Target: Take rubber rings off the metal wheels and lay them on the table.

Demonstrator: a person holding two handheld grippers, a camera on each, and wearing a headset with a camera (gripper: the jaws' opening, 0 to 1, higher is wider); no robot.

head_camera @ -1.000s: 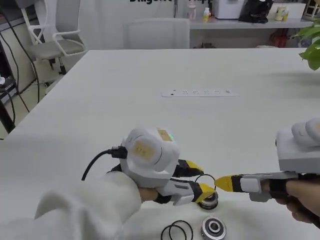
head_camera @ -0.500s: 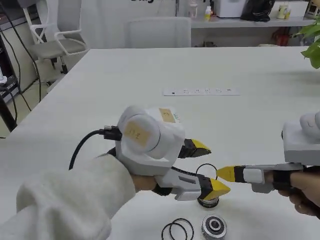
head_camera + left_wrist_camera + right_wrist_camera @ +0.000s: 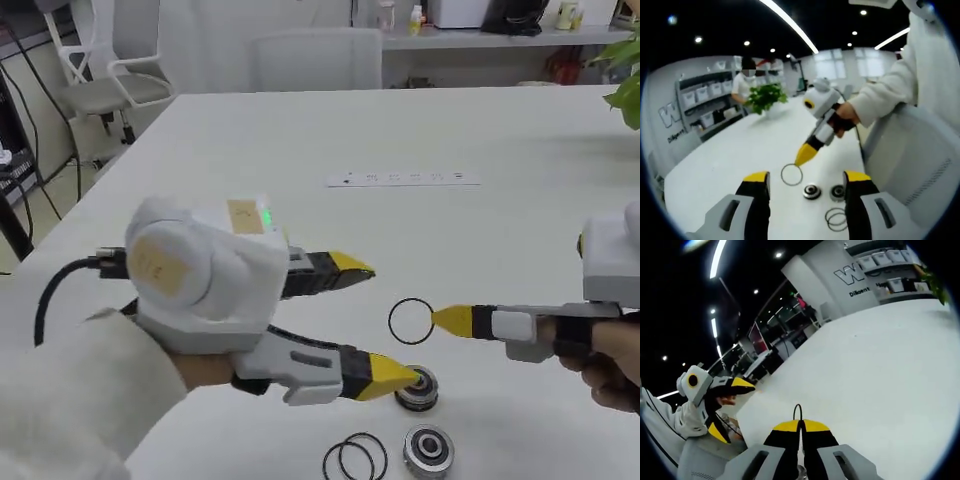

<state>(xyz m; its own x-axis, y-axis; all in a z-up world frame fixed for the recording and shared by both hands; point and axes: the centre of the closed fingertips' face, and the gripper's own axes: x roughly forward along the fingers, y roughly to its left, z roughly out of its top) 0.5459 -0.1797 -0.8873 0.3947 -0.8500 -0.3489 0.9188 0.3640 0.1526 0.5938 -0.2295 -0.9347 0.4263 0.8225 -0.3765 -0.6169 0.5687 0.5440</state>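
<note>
My right gripper (image 3: 438, 321) is shut on a thin black rubber ring (image 3: 390, 322) and holds it above the table, up and left of a metal wheel (image 3: 417, 388). A second metal wheel (image 3: 428, 450) lies nearer me, with two loose rubber rings (image 3: 355, 458) flat on the table to its left. My left gripper (image 3: 372, 320) stands open, its lower jaw just left of the first wheel, with nothing between the jaws. In the left gripper view the held ring (image 3: 781, 176) hangs from the right gripper (image 3: 804, 156) above both wheels (image 3: 811, 191). In the right gripper view the ring (image 3: 797, 411) shows edge-on.
A white power strip (image 3: 403, 179) lies mid-table beyond the grippers. A black cable (image 3: 60, 285) trails from the left gripper. Chairs (image 3: 315, 60) stand at the far edge, and a green plant (image 3: 625, 85) is at the right corner. The white table (image 3: 250, 150) stretches wide.
The left gripper has opened wider and drawn back left from the wheel. The right gripper has carried the ring up and away from that wheel.
</note>
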